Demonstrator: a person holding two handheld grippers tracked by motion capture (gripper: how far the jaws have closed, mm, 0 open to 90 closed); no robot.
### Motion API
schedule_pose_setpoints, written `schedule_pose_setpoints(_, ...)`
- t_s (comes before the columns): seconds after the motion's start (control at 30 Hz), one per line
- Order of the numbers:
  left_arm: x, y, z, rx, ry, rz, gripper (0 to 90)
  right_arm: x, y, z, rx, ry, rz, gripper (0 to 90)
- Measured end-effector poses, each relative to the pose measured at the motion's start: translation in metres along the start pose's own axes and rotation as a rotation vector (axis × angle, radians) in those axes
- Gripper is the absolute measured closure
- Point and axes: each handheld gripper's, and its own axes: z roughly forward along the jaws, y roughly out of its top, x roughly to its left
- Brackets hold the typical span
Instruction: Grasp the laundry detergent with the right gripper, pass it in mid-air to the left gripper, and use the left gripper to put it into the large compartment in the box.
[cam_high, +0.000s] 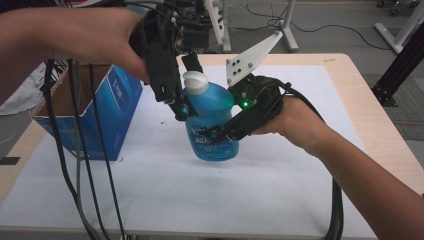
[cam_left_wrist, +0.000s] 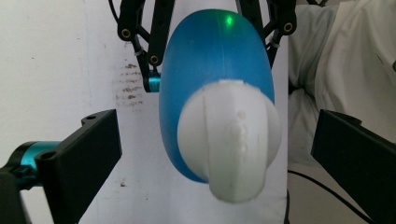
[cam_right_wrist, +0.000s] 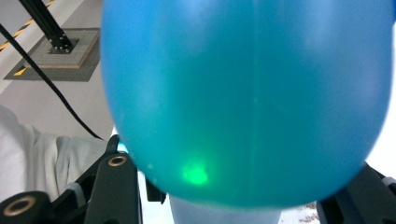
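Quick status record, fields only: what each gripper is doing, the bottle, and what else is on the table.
bottle: blue bottle, upright on the white mat, white cap on
right gripper: shut on the bottle's body
left gripper: open, jaws either side of the cap, not touching
other: open blue box at table's left

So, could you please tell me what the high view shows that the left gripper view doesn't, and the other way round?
The high view takes in the blue cardboard box at the table's left, the bottle's label, both hands, and the right gripper clamped on the blue bottle. The left gripper view looks straight down on the white cap, with the left gripper open, its tongs standing apart on either side of the cap. Both show the bottle, its cap, and the white table cover.
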Motion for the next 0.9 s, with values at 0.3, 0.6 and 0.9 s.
schedule_pose_setpoints(0.3,-0.002,0.004,0.006,0.027,-0.004,0.007,1.7,0.002,0.008,0.005,0.004,0.027,0.004,45.4)
schedule_pose_setpoints(0.6,-0.001,0.006,0.016,0.047,-0.013,0.014,2.9,0.003,0.009,0.006,0.01,0.039,0.01,45.3)
schedule_pose_setpoints(0.9,0.001,0.005,0.019,0.066,-0.019,0.03,14.0,0.003,0.009,0.006,0.009,0.043,0.007,45.3)
